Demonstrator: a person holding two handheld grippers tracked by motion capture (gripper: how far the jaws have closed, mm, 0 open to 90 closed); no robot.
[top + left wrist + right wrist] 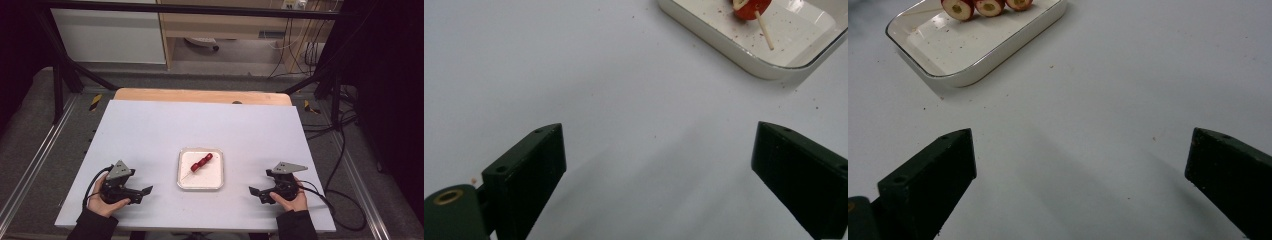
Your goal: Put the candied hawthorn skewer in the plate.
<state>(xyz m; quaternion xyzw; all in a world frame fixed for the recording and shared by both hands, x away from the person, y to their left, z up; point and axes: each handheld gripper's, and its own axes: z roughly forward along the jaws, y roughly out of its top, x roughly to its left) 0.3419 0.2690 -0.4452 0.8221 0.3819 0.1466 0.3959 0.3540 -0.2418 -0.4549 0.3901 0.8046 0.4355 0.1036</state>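
In the white tray (216, 172) mid-tabletop (150, 130) we see a light, fragile fruit skewer (201, 162); we'd pinch its stiff stick, both hand-held grippers (145, 192) (254, 192) standing apart, empty.

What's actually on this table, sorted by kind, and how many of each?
White tray: 1
Skewer of red fruit slices, lying in the tray: 1
Hand-held tool, left tool and right tool, both with jaws wide apart and nothing between them: 2
Total: 4
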